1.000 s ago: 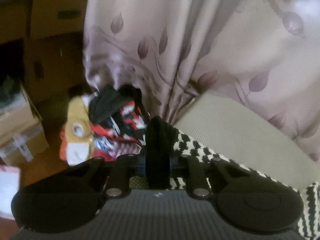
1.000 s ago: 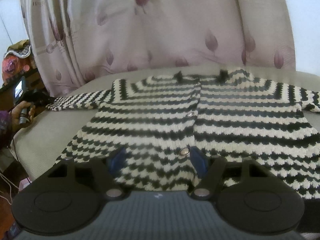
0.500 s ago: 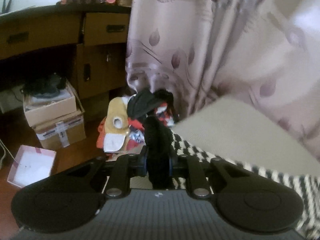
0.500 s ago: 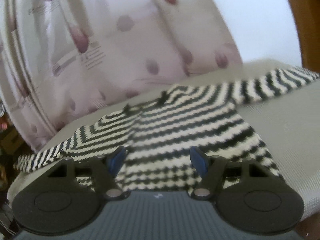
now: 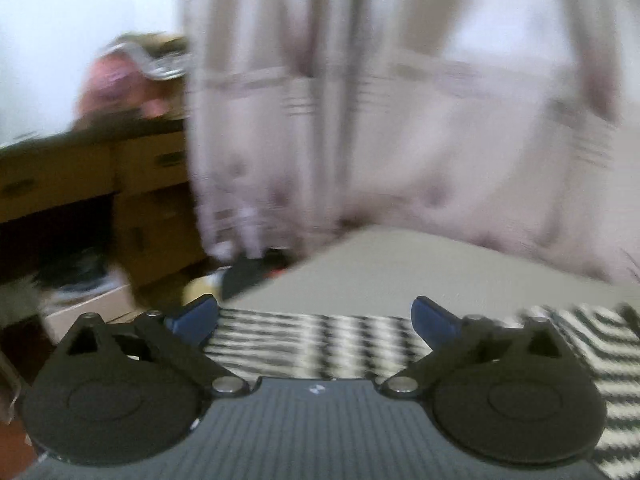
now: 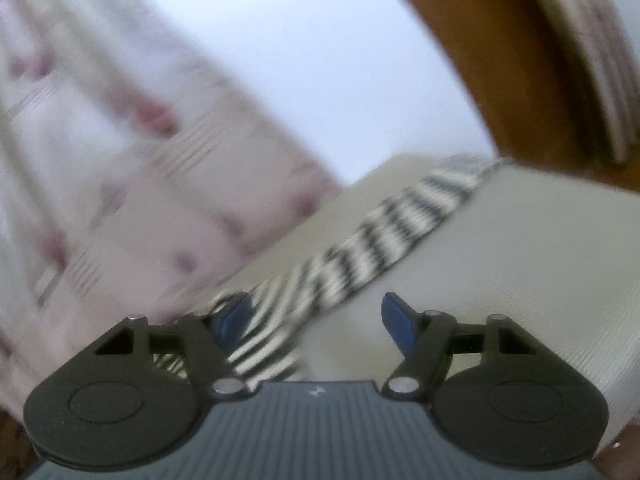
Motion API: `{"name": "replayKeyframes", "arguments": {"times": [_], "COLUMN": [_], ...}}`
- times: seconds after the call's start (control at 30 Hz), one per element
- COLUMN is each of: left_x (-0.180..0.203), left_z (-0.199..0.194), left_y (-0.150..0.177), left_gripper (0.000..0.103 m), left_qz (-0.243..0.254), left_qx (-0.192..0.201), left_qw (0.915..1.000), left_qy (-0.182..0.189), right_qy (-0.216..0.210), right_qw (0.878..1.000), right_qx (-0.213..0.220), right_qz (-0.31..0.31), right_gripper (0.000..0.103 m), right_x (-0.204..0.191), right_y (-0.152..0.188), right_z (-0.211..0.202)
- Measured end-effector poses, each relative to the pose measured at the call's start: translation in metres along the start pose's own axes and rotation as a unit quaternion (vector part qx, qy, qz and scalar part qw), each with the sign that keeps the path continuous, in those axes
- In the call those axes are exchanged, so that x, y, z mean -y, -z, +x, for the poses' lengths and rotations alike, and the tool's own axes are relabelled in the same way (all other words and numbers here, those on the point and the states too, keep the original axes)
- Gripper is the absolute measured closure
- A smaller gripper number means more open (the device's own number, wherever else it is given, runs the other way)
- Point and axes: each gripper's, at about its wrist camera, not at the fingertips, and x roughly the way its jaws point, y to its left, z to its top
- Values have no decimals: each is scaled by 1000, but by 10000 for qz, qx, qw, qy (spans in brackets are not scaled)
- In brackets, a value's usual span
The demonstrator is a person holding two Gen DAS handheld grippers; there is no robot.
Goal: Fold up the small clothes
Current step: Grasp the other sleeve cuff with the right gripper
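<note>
Left wrist view, heavily motion-blurred. Far left: brown wooden desk (image 5: pixel 80 176) with flat drawer fronts; cluttered pink and silvery objects on its top, too smeared to identify. Below it, lower left, a cardboard box (image 5: pixel 92 304), contents unreadable. Centre and right: pale pink curtain (image 5: pixel 360 120), soft vertical folds, faint banding and darker blotches. Beneath it a flat beige bed surface (image 5: pixel 420 272), fine woven texture. Bottom of frame: left gripper (image 5: pixel 316 316), black linkage, blue pads. Its jaws have just been opening and now stand spread wide; nothing is pinched. The striped cardigan (image 5: pixel 320 344), black-and-cream knit with a zigzag stripe, lies flat on the bed below and between the jaws, running off lower right.

Right wrist view, also blurred and tilted. Left: the same pink curtain (image 6: pixel 120 200). Upper centre: plain pale wall (image 6: pixel 312 60). Upper right: curved brown wooden frame (image 6: pixel 500 60). Lower half: beige bed surface (image 6: pixel 520 260), ribbed weave. One long narrow sleeve of the striped cardigan (image 6: pixel 380 240) runs diagonally from lower left toward upper right across the bed. Right gripper (image 6: pixel 316 318): jaws partly spread, gripping nothing; the knit passes beside the left pad, contact cannot be judged.
</note>
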Motion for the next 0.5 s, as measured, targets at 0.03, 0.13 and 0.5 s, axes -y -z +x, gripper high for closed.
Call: {"name": "replayKeyframes", "arguments": {"times": [0.03,0.13,0.5], "left_x": [17,57,107], "left_z": [0,7,17], "left_y": [6,28,64], "left_gripper": [0,0,0], "left_qz": [129,327,898], "left_qx": [-26,-152,-209], "left_qw": [9997,9974,9942], "left_qy": [204,618,545], "right_qy": [60,344,529], "right_qw": [9999,9977,9684], "right_qx": [13,90,-526], "right_qz": [105,577,2379], "right_gripper": [32,33,32], "right_x": [15,62,190], "right_y": [-13,-52,-126], "right_z": [9,37,148]}}
